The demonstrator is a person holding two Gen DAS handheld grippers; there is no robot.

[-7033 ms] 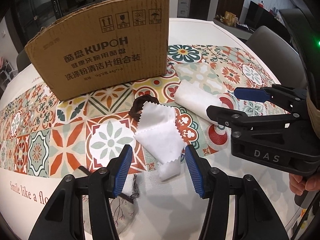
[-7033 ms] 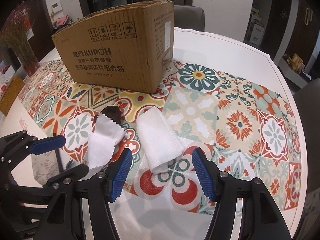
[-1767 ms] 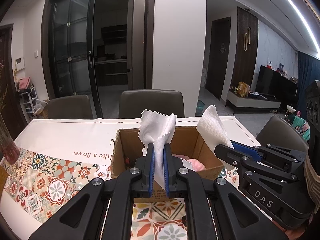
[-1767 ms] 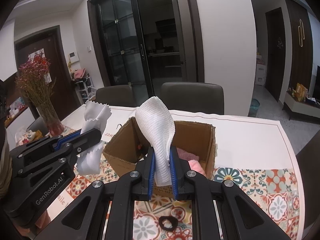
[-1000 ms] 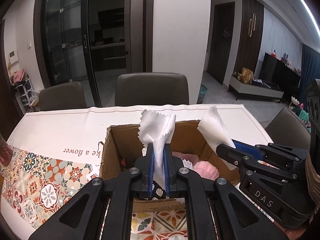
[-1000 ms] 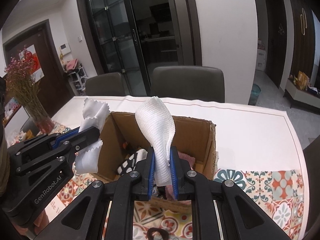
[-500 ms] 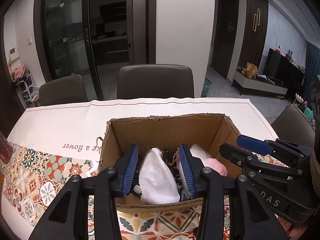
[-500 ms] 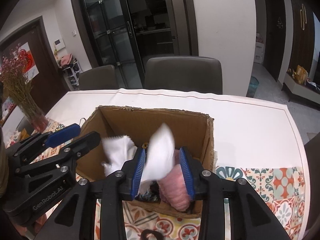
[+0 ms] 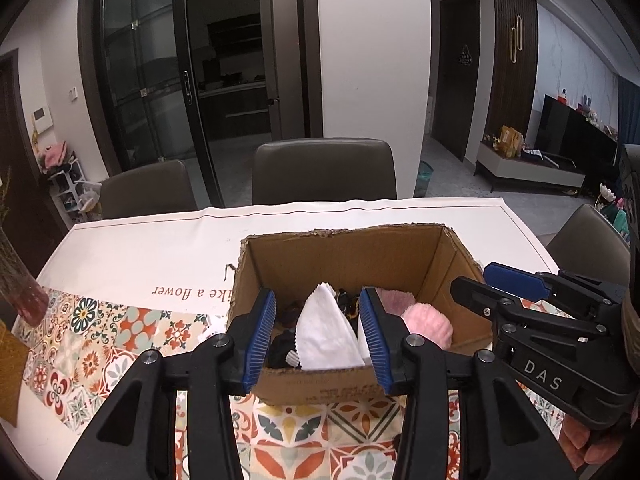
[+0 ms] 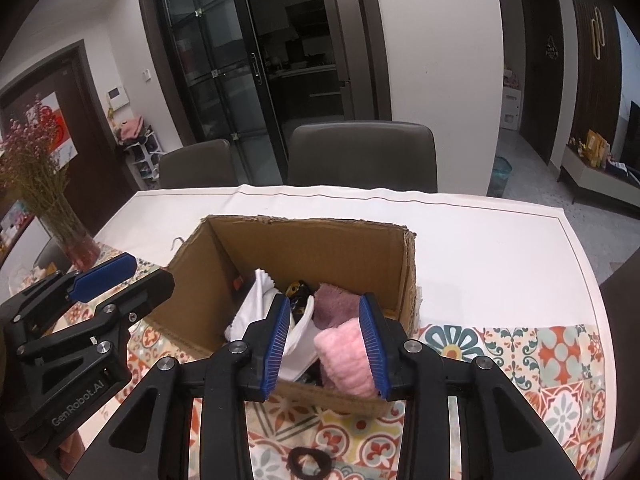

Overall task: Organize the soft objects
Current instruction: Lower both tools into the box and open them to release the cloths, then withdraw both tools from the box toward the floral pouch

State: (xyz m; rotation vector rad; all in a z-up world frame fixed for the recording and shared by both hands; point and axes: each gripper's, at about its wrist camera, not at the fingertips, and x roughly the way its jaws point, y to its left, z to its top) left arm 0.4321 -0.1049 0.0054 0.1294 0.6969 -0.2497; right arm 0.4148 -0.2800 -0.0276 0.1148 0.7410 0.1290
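Left wrist view looks down into an open brown cardboard box (image 9: pixel 352 256) standing on the table's patterned tile-print cloth (image 9: pixel 92 340). Inside it a white pinked-edge cloth (image 9: pixel 324 332) lies propped against the near wall, with a fluffy pink towel roll (image 9: pixel 428 322) to its right and dark items behind. From the right wrist view, a second white cloth (image 10: pixel 298 338) rests just left of the pink roll, and a mauve towel (image 10: pixel 334 304) lies behind them.

Over the box's near edge, the left gripper (image 9: pixel 318 336) tilts downward, its blue-padded jaws having just been opening; they now stand spread with the white pinked-edge cloth lying loose between them, untouched. Beside it, the right gripper (image 10: pixel 324 342) hangs at a similar downward tilt, its jaws likewise freshly parted, clear of the cloth and roll below.

A black hair tie (image 10: pixel 310 462) lies on the cloth near the table's near edge. A fingertip (image 9: pixel 580 442) shows under the right gripper's handle.
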